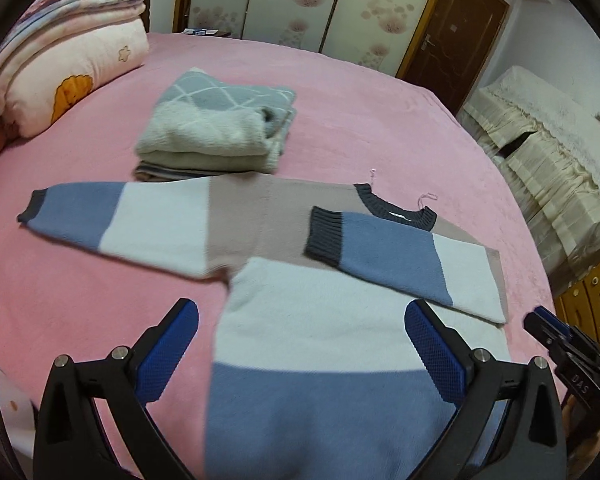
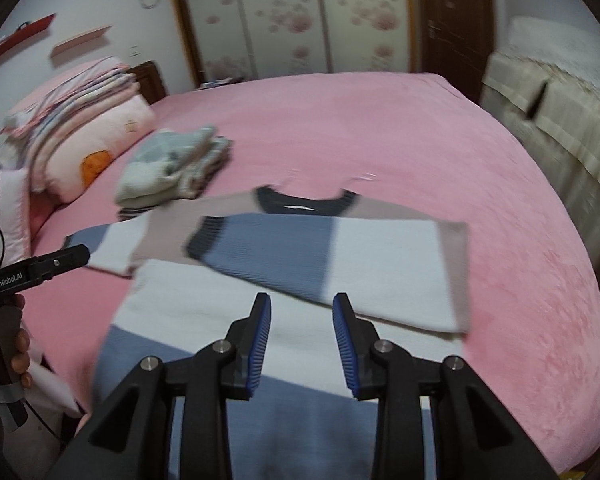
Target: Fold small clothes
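Jaws of both grippers gape empty over the sweater, folded clothes just behind.

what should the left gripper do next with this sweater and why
Probably move the left gripper to the outstretched left sleeve and fold it across the chest. The right sleeve of the sweater already lies folded over the body, while the left one is flat out on the pink bed. Both the left and the right gripper are open and hold nothing.
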Demonstrator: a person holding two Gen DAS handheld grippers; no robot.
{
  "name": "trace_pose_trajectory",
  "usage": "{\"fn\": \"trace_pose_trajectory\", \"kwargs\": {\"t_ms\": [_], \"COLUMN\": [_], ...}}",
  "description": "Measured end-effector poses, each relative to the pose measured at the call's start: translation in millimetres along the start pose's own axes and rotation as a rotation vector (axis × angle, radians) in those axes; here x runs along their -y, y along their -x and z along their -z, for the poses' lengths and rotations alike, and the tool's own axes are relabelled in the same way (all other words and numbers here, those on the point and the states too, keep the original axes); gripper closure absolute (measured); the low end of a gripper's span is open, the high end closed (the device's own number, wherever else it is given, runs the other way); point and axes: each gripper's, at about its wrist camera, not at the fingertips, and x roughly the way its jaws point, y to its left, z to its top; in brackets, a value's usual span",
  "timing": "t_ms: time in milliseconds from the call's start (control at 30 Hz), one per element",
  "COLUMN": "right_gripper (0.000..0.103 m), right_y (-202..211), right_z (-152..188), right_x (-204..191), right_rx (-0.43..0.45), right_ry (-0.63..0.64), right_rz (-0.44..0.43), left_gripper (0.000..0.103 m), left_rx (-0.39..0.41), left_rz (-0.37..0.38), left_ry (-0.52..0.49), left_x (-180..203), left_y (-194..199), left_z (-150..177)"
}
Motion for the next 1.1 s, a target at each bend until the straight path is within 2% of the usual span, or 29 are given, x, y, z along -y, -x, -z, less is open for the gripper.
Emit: {"fn": "trace_pose_trajectory", "kwargs": {"t_ms": [200,367,500,600,700,800,933,1100], "right_gripper": [0.071,0.071,0.071,0.071,0.071,0.071,0.071,0.071], "right_y": [1.4,-8.4,-15.3,-16.9,-18.9,-26.0,-48.8,-87.7], "right_z": [-4.6,-7.4,-17.9,-32.1,-47.9,-62.5,-77.8,-86.4], "right_x": [-74.4,-139.5,-189.8,-219.3,-245.9,-266.3,-285.0,-301.0], "right_rx": [-0.004,-0.019,-0.014,0.021,0.060,0.093,0.091,0.059], "right_ry": [0.110,0.206,0.277,0.316,0.343,0.354,0.334,0.321], "right_rz": [-0.092,-0.170,-0.210,-0.230,-0.236,-0.229,-0.220,-0.191], "left_gripper": [0.000,0.001,0.001,0.001,0.001,0.001,0.001,0.001], "left_rx": [0.032,0.034,0.078,0.116,0.136,0.151,0.120,0.012], "left_rz": [-0.032,-0.035,-0.105,-0.146,-0.119,-0.150,-0.194,-0.221], "left_ry": [-0.033,-0.018,0.031,0.072,0.140,0.193,0.259,0.336], "left_x": [-35.3,-69.0,-101.7,-128.9,-159.3,-187.5,-225.0,-276.3], "left_y": [37.0,59.3,74.6,85.0,88.0,82.6,58.4,3.6], "left_z": [4.0,-3.0,-17.7,-30.5,-44.1,-57.1,-70.4,-76.5]}}
